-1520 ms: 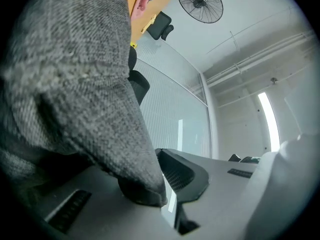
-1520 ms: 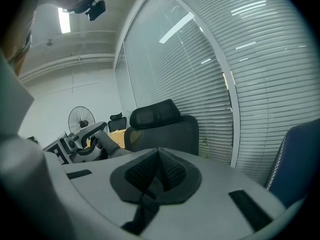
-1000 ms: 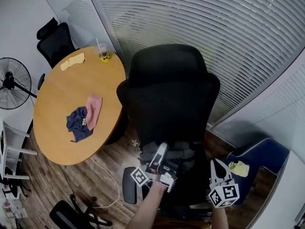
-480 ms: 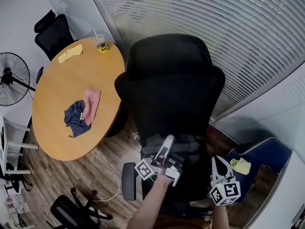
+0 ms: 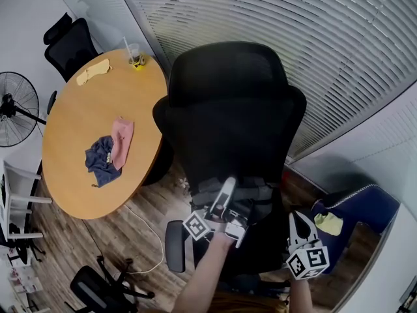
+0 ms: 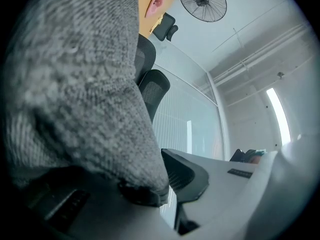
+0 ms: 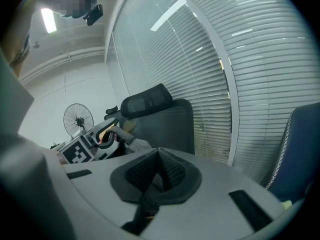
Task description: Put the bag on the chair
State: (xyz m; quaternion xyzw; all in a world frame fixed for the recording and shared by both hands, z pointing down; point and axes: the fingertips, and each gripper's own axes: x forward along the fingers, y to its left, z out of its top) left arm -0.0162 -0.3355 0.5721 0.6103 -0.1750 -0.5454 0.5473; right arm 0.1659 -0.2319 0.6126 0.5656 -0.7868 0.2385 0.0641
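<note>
Blinds (image 5: 293, 31): slatted wall that ran behind the chair (image 5: 228, 109), from its left round to its right.
Chair: a black high-backed office chair with a headrest, mid-frame, its back toward the blinds.
Table (image 5: 78, 175): round and wooden, just left of the chair and near its back edge.
Armchair (image 5: 358, 207): blue, to the right of the chair and apart from it, with a yellow item (image 5: 328, 223) lying on it.
Second office chair (image 5: 68, 44): black, well to the left of the chair, beyond the table.
Fan (image 5: 13, 106): stood farther left of the chair than the table.
Bag (image 5: 257, 194): grey knit, lay on the chair's seat against the foot of the backrest.
Left gripper (image 5: 228, 186): reached over the chair's seat, its jaws closed on the bag's knit fabric.
Right gripper (image 5: 297, 223): hung at the chair's right side clear of the bag, pads pressed together with nothing between them.
Cloths: dark blue (image 5: 99, 158) and pink (image 5: 121, 139) touching on the table, a yellow one (image 5: 91, 74) farther from the chair.
Cup (image 5: 135, 54): with a straw, at the table's far edge, left of the chair's headrest.
</note>
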